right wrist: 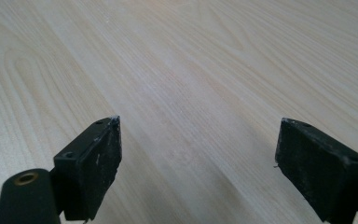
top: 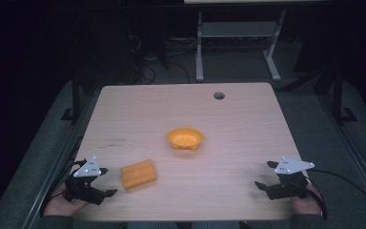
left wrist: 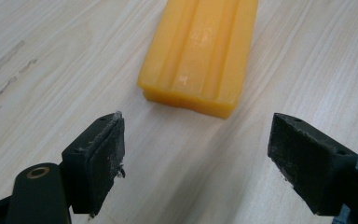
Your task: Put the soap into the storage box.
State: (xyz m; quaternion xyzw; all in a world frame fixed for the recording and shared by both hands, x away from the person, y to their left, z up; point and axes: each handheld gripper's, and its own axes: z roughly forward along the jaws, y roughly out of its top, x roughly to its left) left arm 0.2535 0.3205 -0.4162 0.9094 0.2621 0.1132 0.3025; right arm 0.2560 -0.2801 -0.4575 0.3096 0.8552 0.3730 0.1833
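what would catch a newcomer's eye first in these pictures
The orange ridged block lying near the front left of the pale wooden table, just ahead of the open left gripper. Next, the matching orange bowl standing alone at the table's middle. The right gripper sits open at the front right, over bare wood.

Far end of orange block [left wrist: 200, 51] beyond top edge

The tabletop [top: 248, 133] is pale matt wood grain; the orange block [left wrist: 200, 51] looks smooth, slightly glossy plastic; tongs pads [left wrist: 103, 161] rough black.
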